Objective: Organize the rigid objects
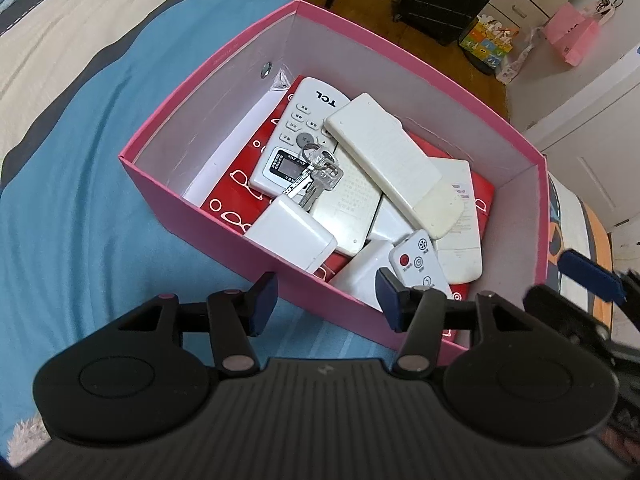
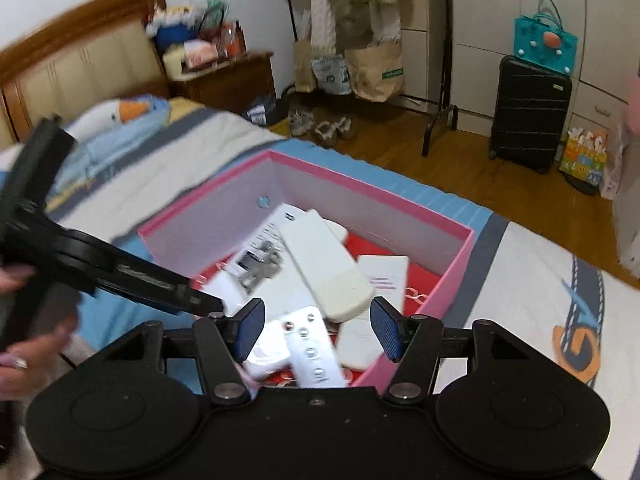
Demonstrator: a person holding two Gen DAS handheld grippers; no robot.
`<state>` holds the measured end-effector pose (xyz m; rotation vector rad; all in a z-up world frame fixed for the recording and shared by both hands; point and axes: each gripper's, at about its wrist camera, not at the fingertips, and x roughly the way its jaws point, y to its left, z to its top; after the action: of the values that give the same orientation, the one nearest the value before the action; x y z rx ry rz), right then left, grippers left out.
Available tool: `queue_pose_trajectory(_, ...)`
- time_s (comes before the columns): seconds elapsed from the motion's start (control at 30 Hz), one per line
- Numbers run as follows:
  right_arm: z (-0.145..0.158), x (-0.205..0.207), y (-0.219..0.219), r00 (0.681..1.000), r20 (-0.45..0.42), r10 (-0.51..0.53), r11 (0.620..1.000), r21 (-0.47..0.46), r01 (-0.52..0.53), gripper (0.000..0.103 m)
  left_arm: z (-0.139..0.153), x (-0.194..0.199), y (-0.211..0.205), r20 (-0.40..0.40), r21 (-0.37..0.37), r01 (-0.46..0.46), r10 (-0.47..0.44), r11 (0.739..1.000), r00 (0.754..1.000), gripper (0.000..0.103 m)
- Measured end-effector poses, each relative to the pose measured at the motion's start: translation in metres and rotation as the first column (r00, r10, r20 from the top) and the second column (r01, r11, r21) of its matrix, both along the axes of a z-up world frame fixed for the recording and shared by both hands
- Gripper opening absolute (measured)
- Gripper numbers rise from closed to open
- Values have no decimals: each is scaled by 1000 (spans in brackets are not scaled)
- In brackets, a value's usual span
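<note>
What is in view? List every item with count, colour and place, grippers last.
pink box: one, pink outside, pale inside, on the bed.
bed cover: one, blue with cream and grey areas, under the box.
TCL remote: one, white, in the box toward its far left corner.
other remotes and white blocks: several, white or cream, piled in the box; exact count unclear.
small remote: one, white with a red button, near edge of the pile.
keys: one bunch, silver, on top of the pile.
red sheet: red with white print, under the pile.
suitcase: one, black, on the wooden floor.
left gripper: black, blue pads, open over the box's near wall.
right gripper: black, blue pads, open above the pile.
</note>
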<state>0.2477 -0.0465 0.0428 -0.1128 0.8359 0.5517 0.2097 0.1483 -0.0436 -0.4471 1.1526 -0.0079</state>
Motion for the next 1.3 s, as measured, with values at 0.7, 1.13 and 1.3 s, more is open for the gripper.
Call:
queue_pose_trajectory(0.7, 60, -113, -42, 973, 116, -202, 976, 111, 189, 64, 59, -80, -52, 138, 172, 172, -197, 970, 971, 52)
queue_pose_trajectory(1.13, 61, -159, -64, 932, 147, -331, 938, 163, 307, 64, 99, -132, -73, 224, 237, 248, -301, 939, 927, 53)
queue_pose_trajectory(1.3, 62, -174, -67, 913, 170, -371, 925, 149, 349, 65, 110, -148, -80, 249, 252, 262, -324, 931, 913, 54)
